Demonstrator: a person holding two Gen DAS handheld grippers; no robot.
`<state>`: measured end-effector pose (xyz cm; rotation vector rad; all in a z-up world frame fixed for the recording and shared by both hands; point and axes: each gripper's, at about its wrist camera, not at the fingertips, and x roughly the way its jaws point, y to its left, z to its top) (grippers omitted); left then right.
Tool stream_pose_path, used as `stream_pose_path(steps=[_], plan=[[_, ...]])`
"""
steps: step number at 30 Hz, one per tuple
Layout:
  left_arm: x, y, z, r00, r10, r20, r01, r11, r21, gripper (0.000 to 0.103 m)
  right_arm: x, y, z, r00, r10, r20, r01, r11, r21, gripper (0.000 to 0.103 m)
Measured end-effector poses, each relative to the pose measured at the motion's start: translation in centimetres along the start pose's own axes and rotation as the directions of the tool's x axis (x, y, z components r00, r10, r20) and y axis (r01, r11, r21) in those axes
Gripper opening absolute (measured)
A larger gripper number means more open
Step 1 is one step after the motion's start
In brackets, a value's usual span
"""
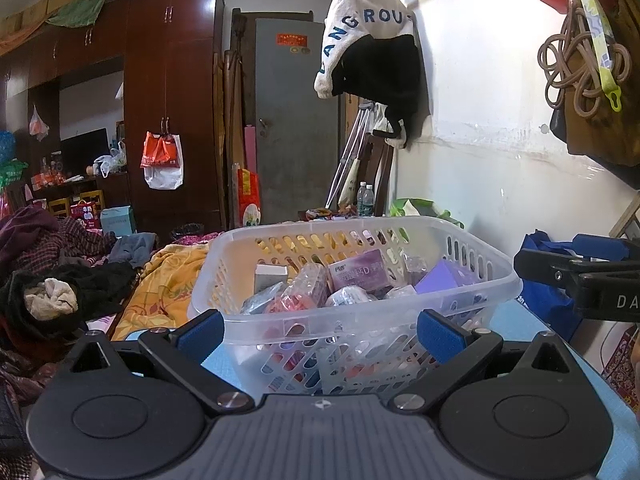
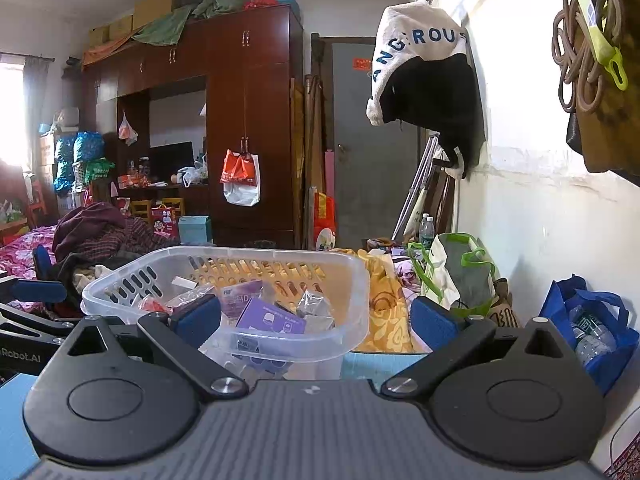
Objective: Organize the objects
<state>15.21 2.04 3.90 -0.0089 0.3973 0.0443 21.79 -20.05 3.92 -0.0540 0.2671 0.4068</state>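
A clear plastic basket point(image 1: 400, 226) with slotted walls stands on a light blue surface point(image 1: 516, 320). It holds several small packages, among them a purple box point(image 1: 356, 270) and clear wrapped packets point(image 1: 308, 284). My left gripper point(image 1: 320, 330) is open, its blue pads on either side of the basket's near wall, not touching it. In the right wrist view the same basket point(image 2: 352, 264) sits ahead and to the left with a purple box point(image 2: 270, 318) inside. My right gripper point(image 2: 316, 314) is open too, with the basket's right corner between its fingers. The right gripper's side shows at the left view's right edge point(image 1: 580, 276).
A yellow patterned blanket point(image 2: 386, 312) lies behind the basket. A green-handled bag point(image 2: 460, 276) and a blue bag with bottles point(image 2: 592, 328) sit by the white wall on the right. Piled clothes point(image 1: 52, 280) cover the bed at left. A jacket point(image 1: 376, 52) hangs on the wall above.
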Motion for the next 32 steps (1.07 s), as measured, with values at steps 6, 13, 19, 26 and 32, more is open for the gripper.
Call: stream_pose_path(steps=[6,13,19,26,32], plan=[[0.04,-0.13,-0.04,1.0,-0.001,0.0,0.001,1.0,0.0,0.103,0.0,0.0,0.02,1.0,0.0,0.0,0.0,1.0,-0.001,0.103],[0.06,-0.19,-0.06,1.0,-0.001,-0.001,0.001,1.0,0.0,0.103,-0.02,0.13,0.07,1.0,0.002,0.001,-0.002,1.0,-0.006,0.103],[0.14,-0.31,-0.07,1.0,-0.002,-0.006,0.002,1.0,-0.001,0.103,0.0,0.1,0.07,1.0,0.005,0.0,-0.005,1.0,-0.003,0.103],[0.15,-0.38,-0.09,1.0,-0.013,-0.004,0.013,1.0,-0.002,0.103,0.01,0.14,0.07,1.0,0.006,-0.001,-0.006,1.0,-0.003,0.103],[-0.21,-0.81,-0.06,1.0,-0.002,0.018,0.002,1.0,0.009,0.103,0.0,0.12,0.04,1.0,0.005,-0.001,-0.005,1.0,-0.003,0.103]])
